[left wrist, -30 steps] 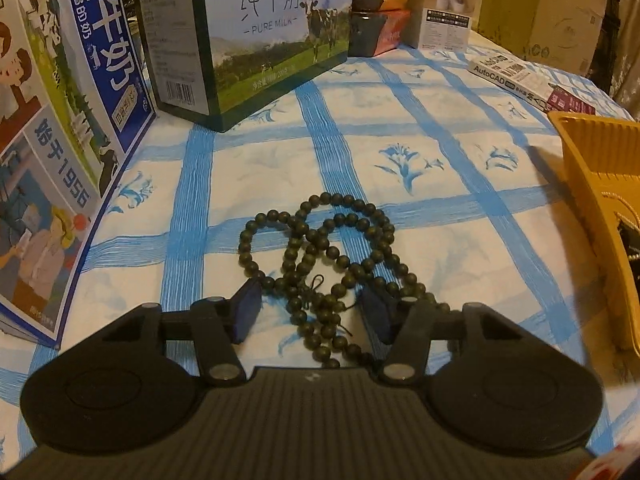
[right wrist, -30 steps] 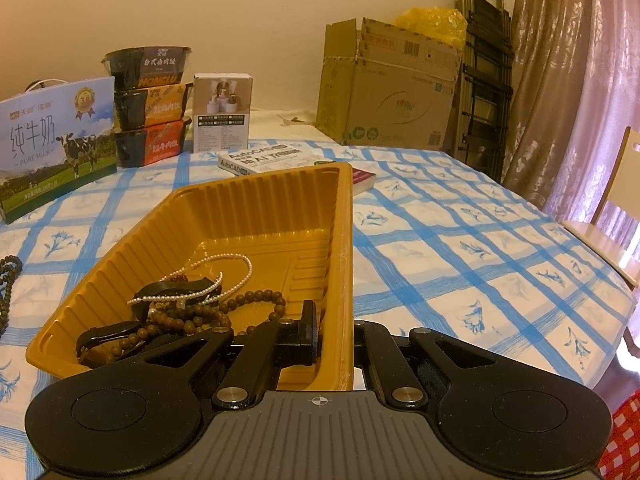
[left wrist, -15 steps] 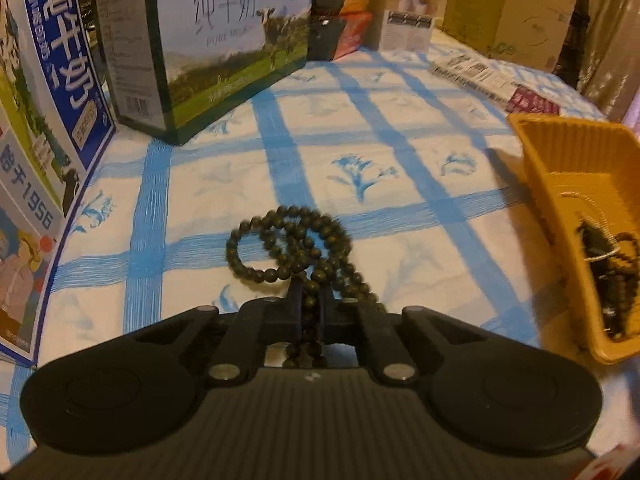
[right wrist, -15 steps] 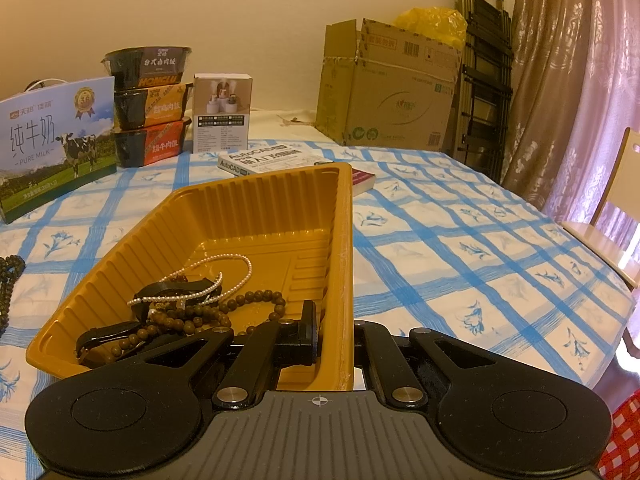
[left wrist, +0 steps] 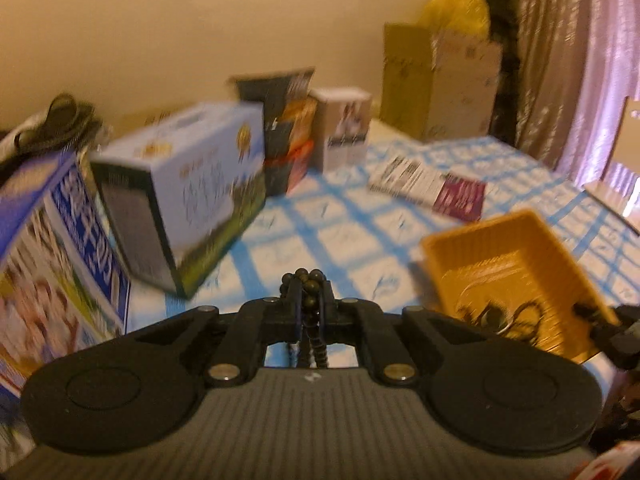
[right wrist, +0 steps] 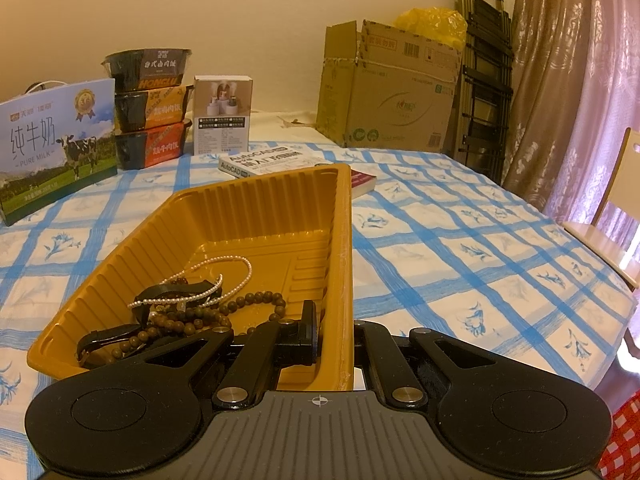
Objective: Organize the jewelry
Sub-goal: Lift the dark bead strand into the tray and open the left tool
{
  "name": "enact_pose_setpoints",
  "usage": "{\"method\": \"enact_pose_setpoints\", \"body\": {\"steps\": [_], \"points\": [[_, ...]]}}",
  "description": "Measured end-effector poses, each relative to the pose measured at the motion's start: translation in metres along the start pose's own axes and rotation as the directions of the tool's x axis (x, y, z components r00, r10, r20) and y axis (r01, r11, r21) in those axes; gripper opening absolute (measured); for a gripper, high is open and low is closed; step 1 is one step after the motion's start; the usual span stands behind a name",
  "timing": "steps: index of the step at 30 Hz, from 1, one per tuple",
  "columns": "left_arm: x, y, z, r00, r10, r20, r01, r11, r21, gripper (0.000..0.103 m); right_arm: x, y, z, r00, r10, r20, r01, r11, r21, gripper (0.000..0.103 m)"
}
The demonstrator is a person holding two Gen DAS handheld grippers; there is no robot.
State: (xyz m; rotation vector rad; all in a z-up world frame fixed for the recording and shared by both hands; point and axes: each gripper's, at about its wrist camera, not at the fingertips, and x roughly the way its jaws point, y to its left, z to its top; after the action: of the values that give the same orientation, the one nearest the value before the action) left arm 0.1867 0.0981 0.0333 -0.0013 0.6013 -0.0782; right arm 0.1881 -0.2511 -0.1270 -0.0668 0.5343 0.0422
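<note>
Left gripper [left wrist: 308,300] pinching dark beads [left wrist: 307,280], lifted above the table, strands hanging below. Right gripper [right wrist: 334,336] clamped on the tray [right wrist: 256,208] wall. Best to carry slowly over the tray, lower until strands coil inside, then release.

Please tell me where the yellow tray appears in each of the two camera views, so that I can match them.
Left wrist view: yellow tray at the right, beyond the left tool.
Right wrist view: the tray fills the centre and lower left; the right tool grips its right wall.
Shared landmark: the AutoCAD book behind the tray.
</note>
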Motion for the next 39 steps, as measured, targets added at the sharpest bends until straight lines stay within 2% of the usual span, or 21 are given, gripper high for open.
{"method": "enact_pose_setpoints", "body": {"steps": [7, 13, 16, 21, 28, 33, 39], "points": [[-0.037, -0.018, 0.041, 0.995, -0.060, 0.073, 0.057, 0.997, 0.049, 0.006, 0.001, 0.004, 0.006, 1.000, 0.002, 0.003, -0.001, 1.000, -0.011, 0.004], [-0.054, -0.042, 0.069, 0.982, -0.139, 0.131, 0.128, 0.987, 0.095, 0.006, 0.002, 0.009, 0.011, 1.000, -0.001, 0.027, 0.002, 0.999, -0.045, 0.003], [-0.053, -0.059, 0.081, 0.969, -0.194, 0.149, 0.177, 0.977, 0.120, 0.006, 0.003, 0.013, 0.014, 0.999, -0.001, 0.044, 0.004, 0.998, -0.070, 0.003], [-0.040, -0.096, 0.095, 0.938, -0.303, 0.168, 0.279, 0.949, 0.148, 0.006, 0.007, 0.014, 0.018, 0.998, 0.006, 0.057, -0.002, 0.997, -0.079, 0.003], [-0.005, -0.144, 0.094, 0.902, -0.411, 0.130, 0.397, 0.910, 0.123, 0.006, 0.009, 0.012, 0.018, 0.999, 0.013, 0.051, -0.009, 0.997, -0.070, 0.003], [0.028, -0.163, 0.077, 0.895, -0.441, 0.072, 0.437, 0.897, 0.066, 0.006, 0.010, 0.010, 0.018, 0.999, 0.017, 0.050, -0.014, 0.998, -0.062, 0.003], [0.074, -0.180, 0.050, 0.881, -0.471, -0.041, 0.471, 0.882, -0.007, 0.007, 0.011, 0.008, 0.016, 0.999, 0.017, 0.044, -0.015, 0.999, -0.051, 0.003]]}}
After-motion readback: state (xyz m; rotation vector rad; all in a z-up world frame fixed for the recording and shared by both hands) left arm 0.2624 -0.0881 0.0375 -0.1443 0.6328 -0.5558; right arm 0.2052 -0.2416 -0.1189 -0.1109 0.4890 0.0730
